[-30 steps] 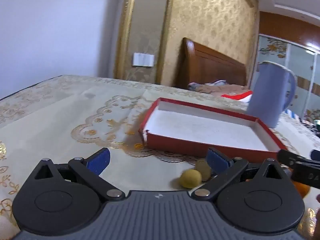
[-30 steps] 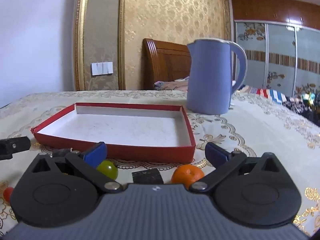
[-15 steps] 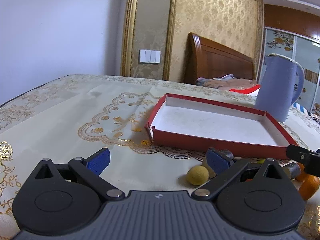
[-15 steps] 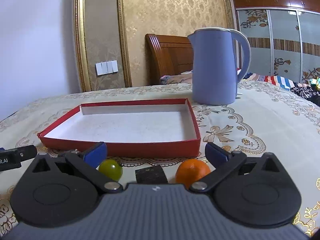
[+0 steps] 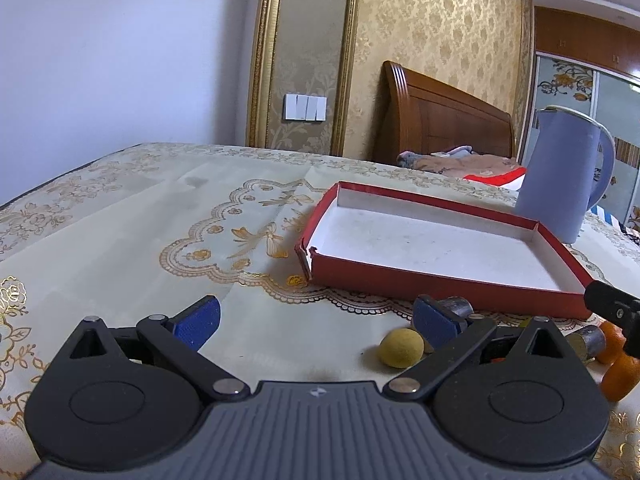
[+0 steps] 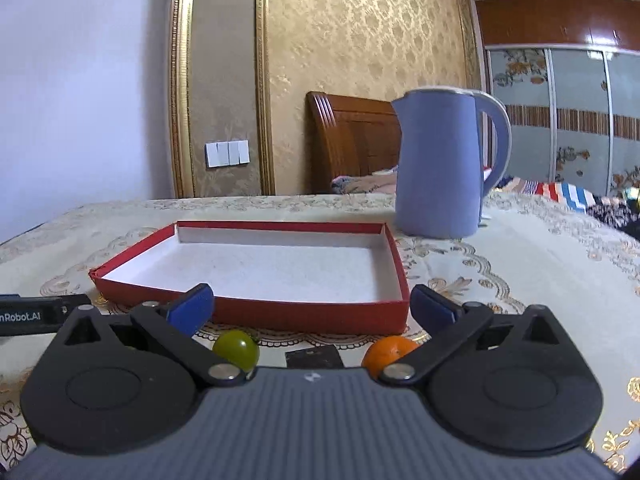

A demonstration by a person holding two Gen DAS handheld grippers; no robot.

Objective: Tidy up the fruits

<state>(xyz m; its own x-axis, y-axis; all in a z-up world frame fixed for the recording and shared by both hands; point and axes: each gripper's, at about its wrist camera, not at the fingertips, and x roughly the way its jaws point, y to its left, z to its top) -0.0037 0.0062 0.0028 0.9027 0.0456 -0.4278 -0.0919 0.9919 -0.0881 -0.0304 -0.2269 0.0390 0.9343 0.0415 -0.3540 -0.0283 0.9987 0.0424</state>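
Note:
A shallow red box (image 5: 440, 282) (image 6: 312, 314) with a white inside lies empty on the patterned tablecloth. In front of its near wall lie a yellow round fruit (image 5: 401, 347), a green fruit (image 6: 236, 351) and oranges (image 6: 386, 354) (image 5: 619, 372). My left gripper (image 5: 316, 322) is open above the cloth, the yellow fruit beside its right finger. My right gripper (image 6: 310, 306) is open too, with the green fruit and an orange low between its fingers, untouched. The right gripper's finger (image 5: 612, 308) shows at the left wrist view's right edge.
A tall lavender kettle (image 6: 440, 164) (image 5: 564, 176) stands behind the box's far right corner. A dark flat block (image 6: 314, 358) and metal cylinders (image 5: 592, 340) lie among the fruit. A bed with a wooden headboard (image 5: 440, 116) is beyond the table.
Both grippers have risen and pulled back a little, so the box and fruit sit lower and farther in view. Both stay open; nothing was taken hold of.

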